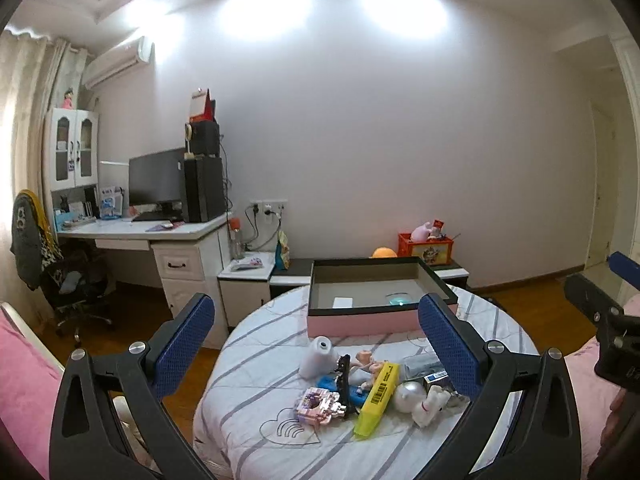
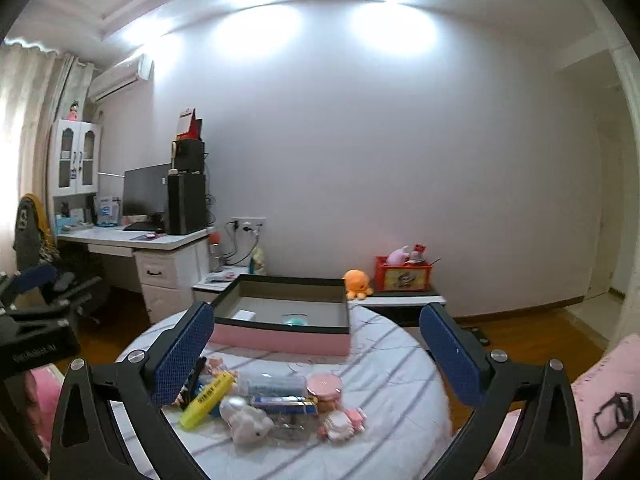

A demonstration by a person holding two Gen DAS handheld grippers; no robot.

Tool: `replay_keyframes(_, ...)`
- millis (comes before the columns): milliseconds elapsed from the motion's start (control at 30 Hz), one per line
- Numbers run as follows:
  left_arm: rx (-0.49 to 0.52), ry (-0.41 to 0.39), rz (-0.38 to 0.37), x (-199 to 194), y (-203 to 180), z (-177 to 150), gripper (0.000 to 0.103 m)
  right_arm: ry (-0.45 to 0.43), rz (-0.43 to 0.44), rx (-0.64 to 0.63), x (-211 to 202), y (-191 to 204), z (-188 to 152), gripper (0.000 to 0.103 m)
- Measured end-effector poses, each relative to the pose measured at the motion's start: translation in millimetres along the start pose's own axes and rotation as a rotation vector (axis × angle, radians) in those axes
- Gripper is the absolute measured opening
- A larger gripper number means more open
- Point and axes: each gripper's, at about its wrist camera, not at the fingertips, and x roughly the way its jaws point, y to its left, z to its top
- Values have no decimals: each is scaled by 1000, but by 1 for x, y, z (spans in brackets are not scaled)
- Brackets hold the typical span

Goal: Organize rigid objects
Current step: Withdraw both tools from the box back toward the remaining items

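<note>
A round table [image 1: 248,360] with a striped cloth carries a pile of small objects: a yellow highlighter [image 1: 378,398], a white cylinder [image 1: 318,356], a pearly ball [image 1: 409,396], a white toy animal [image 1: 430,406] and a pink block figure [image 1: 316,404]. Behind the pile stands an open pink box [image 1: 360,314] with a black rim, holding a white card and a teal item. My left gripper [image 1: 317,300] hovers open in front of the pile, empty. My right gripper [image 2: 316,307] is also open and empty, facing the same box [image 2: 280,340] and highlighter [image 2: 208,398].
A desk with a monitor [image 1: 156,184] and an office chair [image 1: 72,280] stand at the left. A low cabinet behind the table bears a red box [image 1: 426,246] and an orange octopus plush [image 2: 357,282]. Pink bedding [image 1: 20,380] lies at both sides.
</note>
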Motion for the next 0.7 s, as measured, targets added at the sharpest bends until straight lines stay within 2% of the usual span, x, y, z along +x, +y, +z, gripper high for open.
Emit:
replay_keyframes(133, 6, -10, 8, -14, -1, -5, 103, 4, 2, 10, -14, -2, -5, 103)
replay_keyframes(367, 31, 21, 19, -9, -1, -13, 103, 22, -21, 3, -19, -7, -16, 103)
replay_keyframes(567, 54, 105, 36, 12, 6, -34, 103, 92, -35, 2, 0, -14, -34, 103)
replay_keyframes(700, 50, 209, 4, 35, 13, -59, 103, 183, -33, 16, 22, -21, -59, 103)
